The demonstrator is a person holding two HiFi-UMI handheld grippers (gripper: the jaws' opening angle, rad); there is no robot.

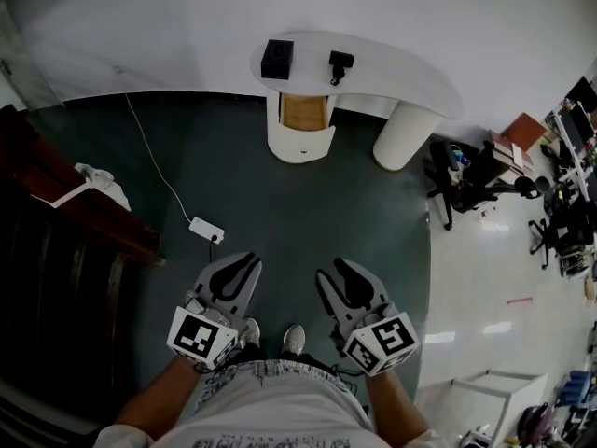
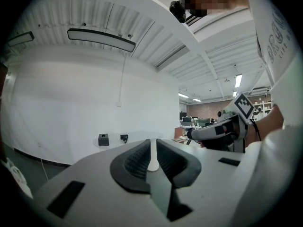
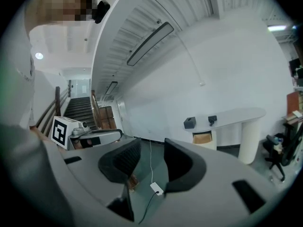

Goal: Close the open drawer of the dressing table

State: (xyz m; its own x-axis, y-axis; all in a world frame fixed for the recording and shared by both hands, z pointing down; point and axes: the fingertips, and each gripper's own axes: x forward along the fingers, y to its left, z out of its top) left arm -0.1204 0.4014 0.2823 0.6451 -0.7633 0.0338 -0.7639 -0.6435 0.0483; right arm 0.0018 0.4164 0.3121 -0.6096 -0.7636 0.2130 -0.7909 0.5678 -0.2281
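Note:
The white dressing table [image 1: 392,63] stands against the far wall, well ahead of both grippers. Its drawer [image 1: 305,110] is pulled out of the round left pedestal, with the wooden inside showing; the right gripper view shows the drawer [image 3: 202,138] too. My left gripper [image 1: 239,261] is held low near the person's feet, and its pads [image 2: 137,157] are closed to a thin slit with nothing in them. Beside it, my right gripper [image 1: 334,269] stands open and empty, with floor visible between its pads [image 3: 177,162]. Both point toward the table.
A black box [image 1: 276,59] and a small black device [image 1: 340,65] sit on the tabletop. A white power strip [image 1: 206,230] with its cable lies on the dark floor ahead left. Dark wooden stairs [image 1: 75,203] run along the left; office chairs [image 1: 457,180] stand at the right.

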